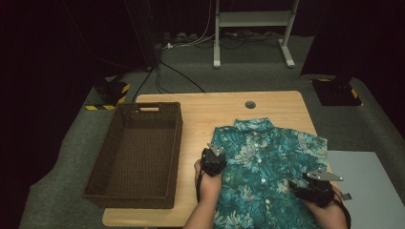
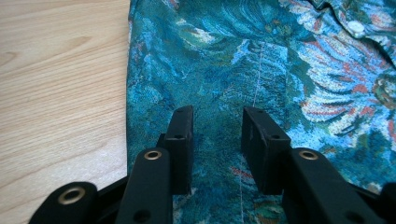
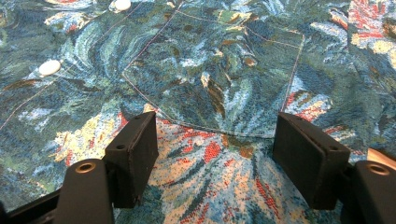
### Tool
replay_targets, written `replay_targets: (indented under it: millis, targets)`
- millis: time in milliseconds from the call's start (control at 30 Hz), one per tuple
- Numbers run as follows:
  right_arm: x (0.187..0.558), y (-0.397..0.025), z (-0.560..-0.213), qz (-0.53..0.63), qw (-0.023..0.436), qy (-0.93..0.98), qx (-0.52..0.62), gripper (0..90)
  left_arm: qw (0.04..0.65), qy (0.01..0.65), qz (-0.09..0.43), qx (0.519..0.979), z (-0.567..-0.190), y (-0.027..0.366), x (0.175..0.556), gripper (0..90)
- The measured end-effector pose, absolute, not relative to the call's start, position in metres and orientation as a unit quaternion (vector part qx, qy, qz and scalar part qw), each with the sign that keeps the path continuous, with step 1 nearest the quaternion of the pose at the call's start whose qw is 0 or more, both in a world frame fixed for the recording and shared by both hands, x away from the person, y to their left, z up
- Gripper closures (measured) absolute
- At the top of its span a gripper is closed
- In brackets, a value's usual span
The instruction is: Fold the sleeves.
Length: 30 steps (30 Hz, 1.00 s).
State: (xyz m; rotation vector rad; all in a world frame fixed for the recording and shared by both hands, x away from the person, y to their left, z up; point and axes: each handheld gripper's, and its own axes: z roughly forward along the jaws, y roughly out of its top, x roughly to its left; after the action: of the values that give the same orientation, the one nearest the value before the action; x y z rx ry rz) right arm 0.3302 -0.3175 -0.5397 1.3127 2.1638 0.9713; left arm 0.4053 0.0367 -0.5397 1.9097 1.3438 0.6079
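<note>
High view: a teal, floral-print short-sleeved button shirt [image 1: 267,167] lies spread flat, front up, over the right half of the light wooden table [image 1: 205,112], collar toward the far edge, hem running off the near edge. A dark brown woven basket [image 1: 136,155] sits empty along the left edge, probably the destination once the shirt is folded. The left gripper [image 1: 213,160] rests over the shirt's left side edge; the right gripper [image 1: 313,186] sits over its right side near the near-right corner. One hand to each side suits a symmetric fold.

Left gripper view: jaws parted with a narrow gap, nothing between them, tips just above or on the fabric [image 2: 261,70] beside a vertical seam; bare wood [image 2: 60,84] lies to the left.

Right gripper view: jaws spread wide, released, straddling the lower edge of the stitched chest pocket [image 3: 219,79]; white buttons [image 3: 49,67] line the placket at left. No cloth pinched yet.
</note>
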Motion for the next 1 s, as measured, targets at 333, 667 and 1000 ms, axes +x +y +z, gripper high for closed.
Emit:
replay_targets:
  millis: [333, 667, 1000]
  targets:
    - [0.334, -0.305, -0.540, 0.352, 0.212, 0.786, 0.462, 31.6, 0.350, 0.525, 0.243, 0.737, -0.540, 0.053, 0.404, 63.9]
    - [0.341, -0.288, -0.540, 0.353, 0.210, 0.789, 0.457, 31.4, 0.346, 0.530, 0.247, 0.734, -0.540, 0.071, 0.409, 61.7]
    - [0.355, -0.275, -0.540, 0.354, 0.205, 0.791, 0.454, 30.7, 0.343, 0.544, 0.249, 0.724, -0.540, 0.083, 0.422, 57.8]
